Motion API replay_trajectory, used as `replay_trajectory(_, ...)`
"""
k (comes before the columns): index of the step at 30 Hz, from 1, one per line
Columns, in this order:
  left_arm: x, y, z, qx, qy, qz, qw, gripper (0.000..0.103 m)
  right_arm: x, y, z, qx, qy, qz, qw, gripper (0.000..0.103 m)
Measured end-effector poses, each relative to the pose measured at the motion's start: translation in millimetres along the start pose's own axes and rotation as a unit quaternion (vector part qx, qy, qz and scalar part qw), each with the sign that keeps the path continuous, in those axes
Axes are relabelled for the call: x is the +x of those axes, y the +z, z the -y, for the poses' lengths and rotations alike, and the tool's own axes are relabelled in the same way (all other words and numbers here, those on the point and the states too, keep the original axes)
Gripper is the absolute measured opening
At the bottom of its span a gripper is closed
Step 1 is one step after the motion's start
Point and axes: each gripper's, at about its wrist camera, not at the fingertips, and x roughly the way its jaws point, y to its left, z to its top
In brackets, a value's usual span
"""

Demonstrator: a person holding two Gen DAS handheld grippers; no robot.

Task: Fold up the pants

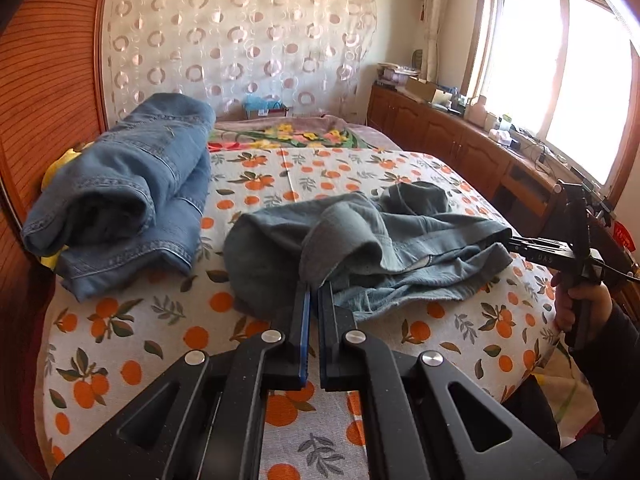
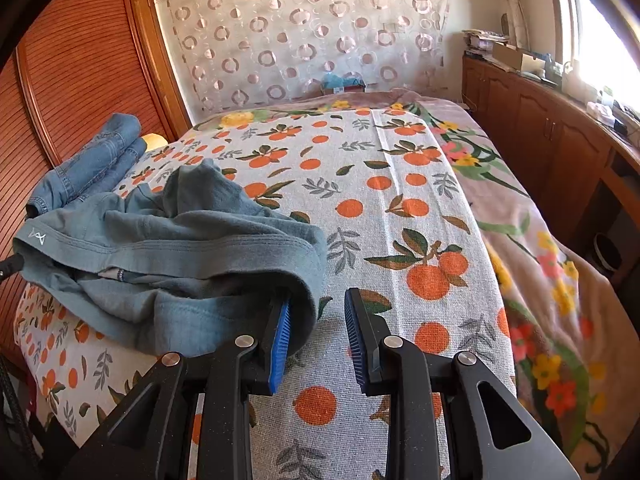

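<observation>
Grey-green pants point(image 1: 380, 248): soft knit, crumpled in a heap on the near part of the bed's orange-print woven cover point(image 1: 280, 168).

Left gripper point(image 1: 314, 292): fingers nearly together, pinching a raised fold of the pants.

Right gripper point(image 2: 316, 312): jaws apart; its left blue ribbed pad point(image 2: 280, 344) is tucked under the waistband edge, the right finger clear of the cloth.

Right view only: small white logo point(image 2: 39, 236) on the waistband.

Left view only: person's hand point(image 1: 580, 308) on the right gripper's handle.

Folded blue denim jeans point(image 1: 120, 196): stitched seams, far left by the ribbed wooden panel point(image 1: 44, 80).
</observation>
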Motion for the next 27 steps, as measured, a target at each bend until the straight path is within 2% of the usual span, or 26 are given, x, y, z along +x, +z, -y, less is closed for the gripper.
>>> replay_trajectory(4, -2.8, -1.6, -2.0, -0.001, 0.002, 0.005, 1.0000, 0.004, -0.2, 7.8, -8.1, -0.039, -0.041, -0.004, 0.998, 0.027)
replay_trajectory(11, -3.1, -3.1, -2.5, -0.001, 0.002, 0.005, 1.0000, 0.004, 17.7, 26.5, -26.8, -0.114, -0.059, -0.034, 0.991, 0.027)
replay_trajectory(12, -3.5, -2.0, -2.6, 0.000, 0.002, 0.005, 1.0000, 0.004, 18.3, 27.8, -27.9, -0.118, -0.054, -0.033, 0.991, 0.013)
replay_trajectory(13, -4.2, 0.4, -2.5, 0.002, 0.003, 0.006, 1.0000, 0.004, 16.2, 29.9, -27.7, -0.117, -0.046, -0.030, 0.992, 0.006)
replay_trajectory(14, -5.6, 3.4, -2.6, 0.004, 0.004, 0.007, 1.0000, 0.004, 12.2, 32.0, -26.6, -0.113, -0.036, -0.027, 0.993, 0.005)
replay_trajectory(17, -16.3, 16.1, -0.8, 0.014, 0.007, 0.020, 0.9997, 0.004, -13.0, 43.5, -19.8, -0.089, -0.009, 0.002, 0.996, 0.003)
replay_trajectory(22, -54.1, 45.6, 10.5, 0.035, 0.013, 0.062, 0.9974, 0.003, -69.1, 68.5, -9.0, -0.076, -0.015, 0.048, 0.996, 0.003)
replay_trajectory(27, -109.9, 77.8, 24.0, 0.068, 0.024, 0.117, 0.9905, 0.003, -144.4, 89.6, -7.5, -0.070, -0.013, 0.104, 0.992, 0.003)
